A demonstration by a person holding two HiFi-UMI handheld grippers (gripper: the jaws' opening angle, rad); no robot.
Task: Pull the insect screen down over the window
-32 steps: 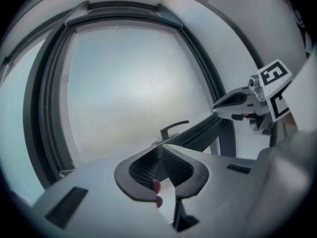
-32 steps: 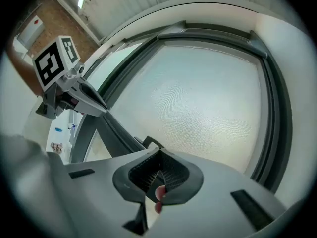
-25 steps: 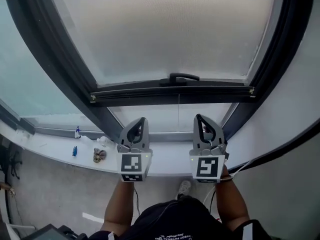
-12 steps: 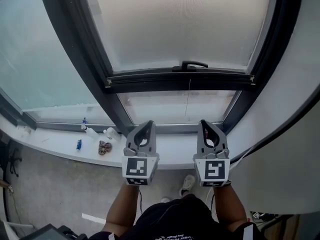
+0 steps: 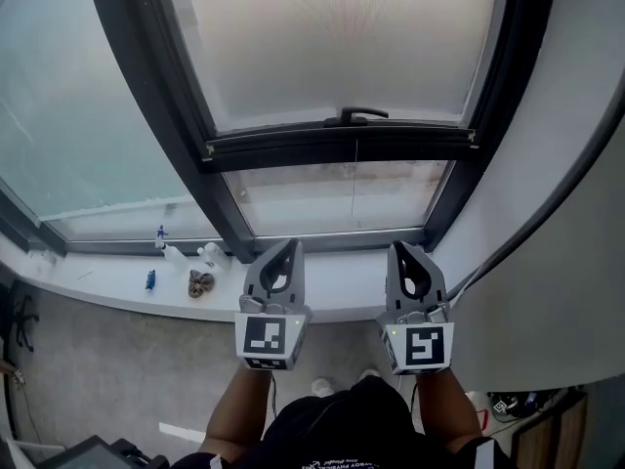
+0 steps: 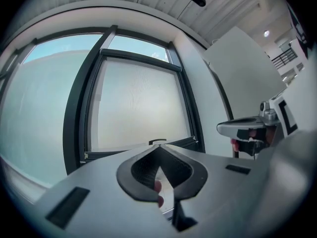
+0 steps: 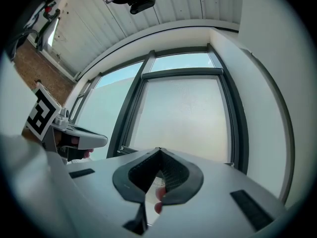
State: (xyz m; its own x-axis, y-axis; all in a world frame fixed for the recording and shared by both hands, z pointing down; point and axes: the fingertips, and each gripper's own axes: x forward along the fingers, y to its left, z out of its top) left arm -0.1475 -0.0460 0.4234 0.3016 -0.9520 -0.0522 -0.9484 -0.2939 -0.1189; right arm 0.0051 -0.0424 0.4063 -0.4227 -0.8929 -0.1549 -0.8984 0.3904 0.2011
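- Both tools are clamped shut with nothing between the jaws. The left gripper [image 5: 289, 247] and the right gripper [image 5: 399, 250] sit side by side in the lower middle of the head view, tips aimed at the window.
- They are apart from every part of the window. My guess is that they are held level and parallel like this because they are between grabs, not working.
- The insect screen [image 5: 332, 37] fills the upper middle of the frame as a pale mesh. Its dark bottom bar [image 5: 293, 148] lies across the centre.
- A strip of bare glass [image 5: 293, 203] shows under that bar, so I would say the screen is most of the way down but not seated.
- A small handle [image 5: 357, 115] sits on the bar, and a thin cord [image 5: 356, 179] hangs from it over the bare strip. Those look like the natural places to pull from.
- The white sill [image 5: 117, 296] runs along the lower left with a few small oddments [image 5: 200, 282] on it, to the left of the grippers and apart from them.
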